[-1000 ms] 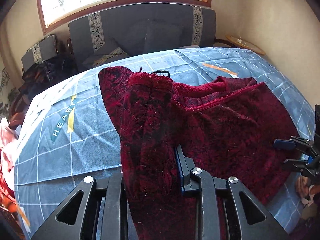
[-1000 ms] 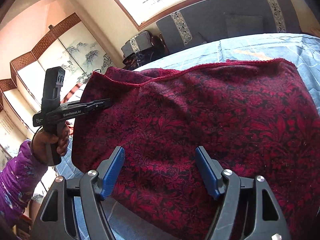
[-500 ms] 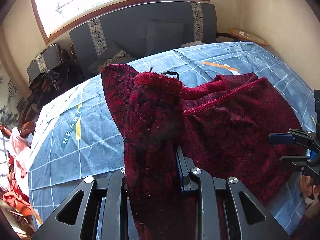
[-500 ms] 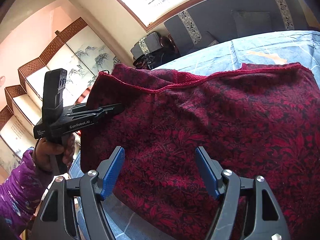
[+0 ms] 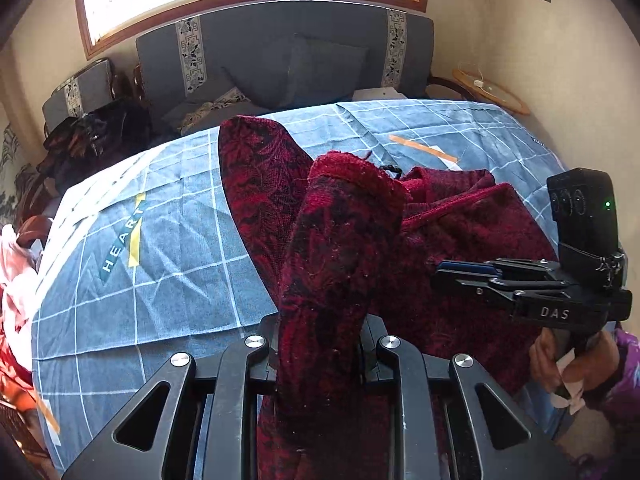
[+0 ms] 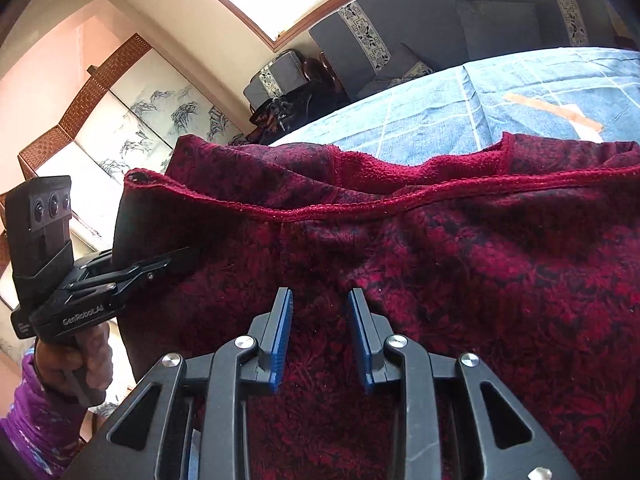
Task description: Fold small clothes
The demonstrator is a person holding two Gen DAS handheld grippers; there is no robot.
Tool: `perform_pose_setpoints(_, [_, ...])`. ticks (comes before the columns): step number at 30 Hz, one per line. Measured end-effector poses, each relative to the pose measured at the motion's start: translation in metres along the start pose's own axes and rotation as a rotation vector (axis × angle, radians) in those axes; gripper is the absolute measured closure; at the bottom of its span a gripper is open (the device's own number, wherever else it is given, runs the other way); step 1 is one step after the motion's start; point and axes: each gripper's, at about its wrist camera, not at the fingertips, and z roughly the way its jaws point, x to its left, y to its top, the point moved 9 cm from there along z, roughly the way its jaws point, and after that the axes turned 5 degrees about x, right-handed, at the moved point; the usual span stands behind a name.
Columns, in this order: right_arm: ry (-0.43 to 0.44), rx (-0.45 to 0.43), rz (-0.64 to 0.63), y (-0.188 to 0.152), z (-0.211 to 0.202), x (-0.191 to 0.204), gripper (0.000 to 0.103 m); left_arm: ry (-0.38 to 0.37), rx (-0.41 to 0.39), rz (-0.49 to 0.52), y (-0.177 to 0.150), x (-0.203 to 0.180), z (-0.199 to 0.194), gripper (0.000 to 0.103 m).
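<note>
Left wrist view: the left gripper (image 5: 320, 344) is clamped on a bunched fold of the red garment (image 5: 460, 240), which is lifted off the blue sheet (image 5: 160, 240). The grip is unchanged from a second ago. The right gripper (image 5: 440, 272) has come in from the right edge and now lies over the garment's near part, its jaws drawn close together.

Right wrist view: the right gripper (image 6: 318, 340) has just been closing; a narrow gap remains between the blue pads (image 6: 280, 340), with garment (image 6: 480, 260) below. Whether cloth is pinched cannot be told. The left gripper (image 6: 160, 268) holds the garment's left edge. A second grip point is judged under way, preparing a fold.
</note>
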Motion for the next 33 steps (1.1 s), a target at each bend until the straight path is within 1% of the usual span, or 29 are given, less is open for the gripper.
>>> perform_pose_setpoints(2, [-0.001, 0.018, 0.014, 0.006, 0.009, 0.000, 0.075, -0.023, 0.015, -0.025, 0.002, -0.001, -0.001, 0.081])
perform_pose_setpoints(5, [0.030, 0.033, 0.044, 0.016, 0.024, 0.003, 0.075, -0.057, 0.039, -0.055, 0.005, -0.005, -0.003, 0.081])
perform_pose_setpoints(7, [0.046, 0.043, 0.059, 0.023, 0.033, 0.005, 0.075, -0.093, 0.056, -0.084, 0.008, -0.010, -0.005, 0.081])
perform_pose_setpoints(9, [0.047, 0.055, 0.073, 0.030, 0.043, 0.005, 0.075, -0.138, 0.071, -0.115, 0.012, -0.017, -0.007, 0.081])
perform_pose_setpoints(11, [0.044, 0.071, 0.080, 0.035, 0.052, 0.004, 0.075, -0.157, 0.082, -0.126, 0.017, -0.025, -0.007, 0.081])
perform_pose_setpoints(15, [0.111, 0.083, 0.125, 0.042, 0.058, -0.002, 0.075, -0.195, 0.104, -0.147, 0.025, -0.043, -0.001, 0.081])
perform_pose_setpoints(18, [0.180, 0.048, 0.182, 0.043, 0.041, -0.008, 0.075, -0.220, 0.101, -0.160, 0.034, -0.055, -0.001, 0.081])
perform_pose_setpoints(20, [0.180, 0.001, 0.204, 0.039, 0.019, -0.016, 0.075, -0.226, 0.104, -0.163, 0.039, -0.063, 0.001, 0.081])
perform_pose_setpoints(23, [0.239, -0.062, 0.234, 0.024, -0.018, -0.021, 0.075, -0.274, 0.118, -0.199, 0.044, -0.075, 0.003, 0.081])
perform_pose_setpoints(24, [0.270, -0.078, 0.245, 0.018, -0.029, -0.021, 0.075, -0.292, 0.121, -0.214, 0.045, -0.082, 0.004, 0.081])
perform_pose_setpoints(26, [0.369, -0.102, 0.279, 0.007, -0.048, -0.020, 0.075, -0.328, 0.127, -0.233, 0.049, -0.095, 0.007, 0.081])
perform_pose_setpoints(27, [0.416, -0.109, 0.297, 0.002, -0.055, -0.020, 0.074, -0.352, 0.132, -0.246, 0.050, -0.103, 0.009, 0.081])
perform_pose_setpoints(30, [0.496, -0.120, 0.343, -0.005, -0.070, -0.022, 0.074, -0.434, 0.137, -0.304, 0.054, -0.128, 0.013, 0.081])
perform_pose_setpoints(33, [0.554, -0.152, 0.391, -0.009, -0.085, -0.031, 0.073, -0.554, 0.114, -0.378, 0.063, -0.151, 0.016, 0.081])
